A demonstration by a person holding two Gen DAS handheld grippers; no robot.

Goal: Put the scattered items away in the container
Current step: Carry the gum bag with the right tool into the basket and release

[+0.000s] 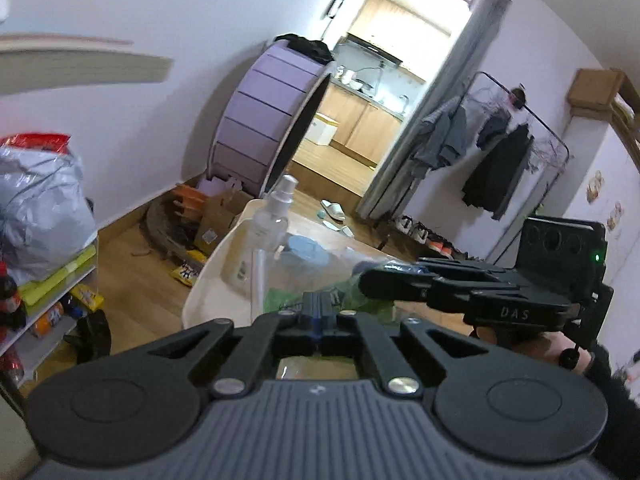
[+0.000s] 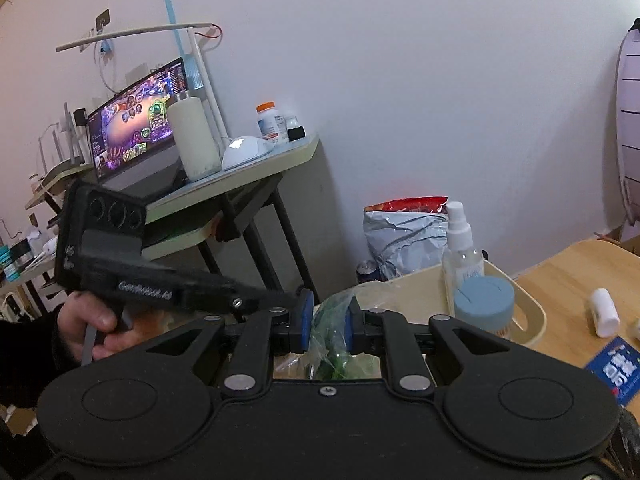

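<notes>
A cream container (image 2: 532, 308) stands on the wooden table (image 2: 568, 276); it holds a clear spray bottle (image 2: 460, 240) and a blue-lidded jar (image 2: 484, 300). My right gripper (image 2: 327, 316) is shut on a clear plastic bag with green contents (image 2: 334, 320), above the container's near side. My left gripper (image 1: 319, 306) is shut, its pads together at the container's near rim (image 1: 208, 276), beside the bag (image 1: 360, 300). The container, bottle (image 1: 276, 216) and jar (image 1: 306, 250) show in the left wrist view, with the right gripper (image 1: 372, 280) reaching in from the right.
A small white bottle (image 2: 606, 312) and a blue card (image 2: 616, 368) lie on the table right of the container. A desk with a monitor (image 2: 136, 120) stands at left. A silver bag (image 2: 404, 236) sits behind the container. A shelf (image 1: 52, 280) stands at left.
</notes>
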